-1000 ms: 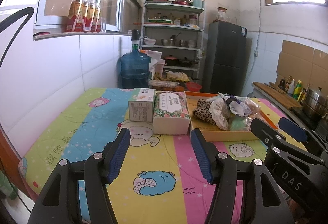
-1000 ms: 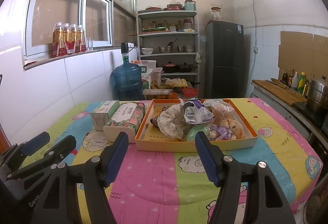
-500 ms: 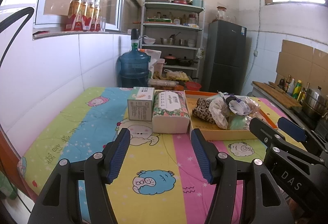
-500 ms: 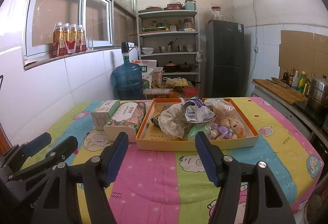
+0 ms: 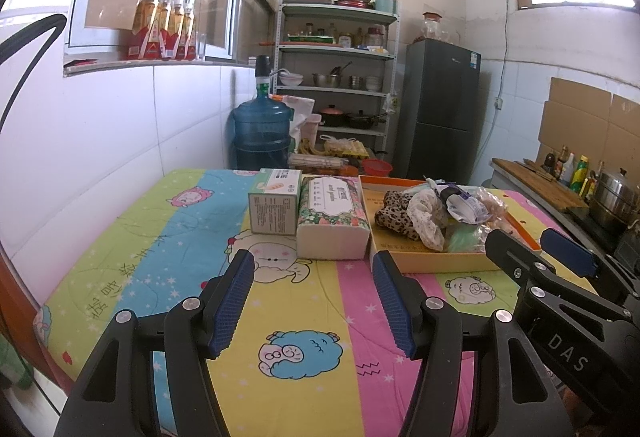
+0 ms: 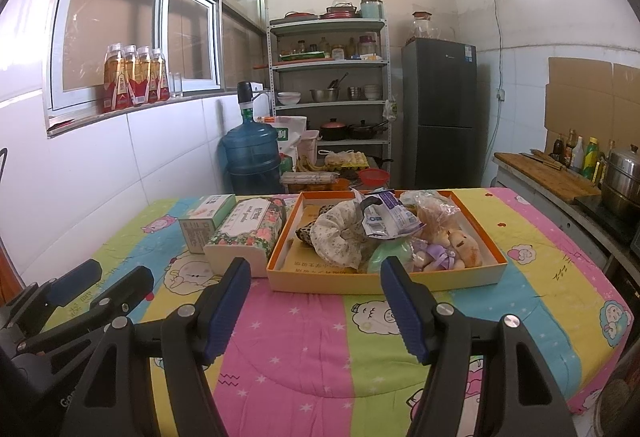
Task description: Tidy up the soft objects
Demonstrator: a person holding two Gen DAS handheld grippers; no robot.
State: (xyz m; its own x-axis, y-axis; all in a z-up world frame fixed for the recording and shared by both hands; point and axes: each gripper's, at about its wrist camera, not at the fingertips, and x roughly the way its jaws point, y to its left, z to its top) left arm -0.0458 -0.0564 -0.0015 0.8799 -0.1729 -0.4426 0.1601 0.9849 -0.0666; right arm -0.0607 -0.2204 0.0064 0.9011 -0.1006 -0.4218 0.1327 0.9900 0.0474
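The table (image 6: 320, 349) wears a cloth striped pink, yellow, green and sky blue, dotted with white stars and cartoon sheep. The shallow tray (image 6: 384, 281) is orange outside and yellow within. In it lie a leopard-print fabric piece (image 5: 394, 215), a cream cloth with tiny flowers (image 6: 340, 237), a blue-and-white packet (image 6: 386, 217), a mint green bundle (image 6: 390, 255) and a tan plush toy with lilac trim (image 6: 452, 247). The tissue pack (image 5: 332, 215) has a dark floral wrap over white paper; the small box (image 5: 274, 203) beside it is pale green and white. Both claws are black with ribbed blue pads (image 5: 234, 301) (image 6: 400, 307).
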